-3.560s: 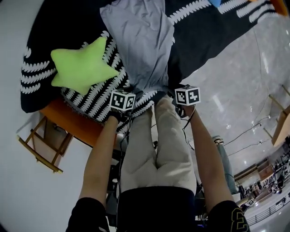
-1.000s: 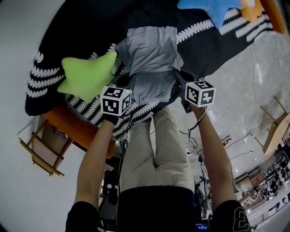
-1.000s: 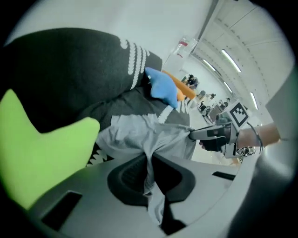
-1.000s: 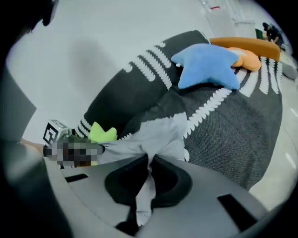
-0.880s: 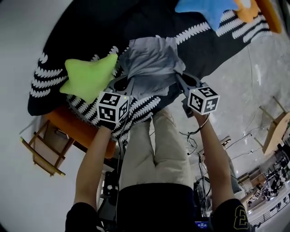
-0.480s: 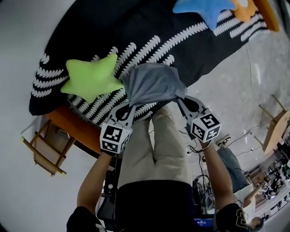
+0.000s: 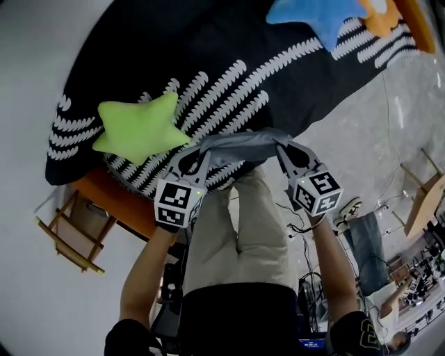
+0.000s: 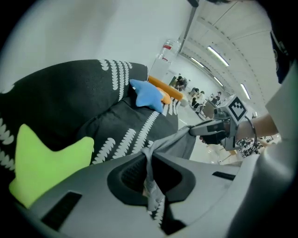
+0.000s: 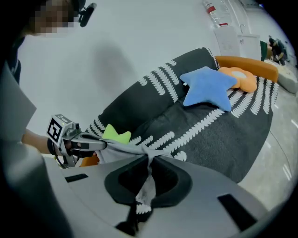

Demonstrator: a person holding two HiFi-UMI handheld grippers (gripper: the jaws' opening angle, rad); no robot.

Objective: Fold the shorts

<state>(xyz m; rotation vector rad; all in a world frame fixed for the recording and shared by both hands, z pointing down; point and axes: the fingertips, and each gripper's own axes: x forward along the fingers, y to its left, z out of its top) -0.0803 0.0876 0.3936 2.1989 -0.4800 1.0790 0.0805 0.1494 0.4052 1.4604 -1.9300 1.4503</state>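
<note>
Item under inspection: the grey fabric shorts. They are held in the air over the near edge of the couch, which is draped in a black cover with white leaf-pattern stripes. As far as the head view shows, the shorts appear clear of that cover.

Left tongs: closed, with a pinch of grey cloth clamped between the tips; the left gripper view shows the fabric gathered at the tip line. Right tongs: likewise closed and clamped on the opposite end of the garment.

Governing relation: the shorts are stretched as a band from one pair of tongs to the other. The long axis therefore runs side to side, roughly parallel to the couch's near edge, and the slack cloth sags between. Each hand holds one end; neither is nearer. The open cover lies beyond the tongs, towards the far edge.

Other items: a lime-green star cushion near the left edge and a blue star cushion at the far right corner, both well apart from the shorts.

Judgement: the next lay-down requires both hands to travel together to keep the band level.
</note>
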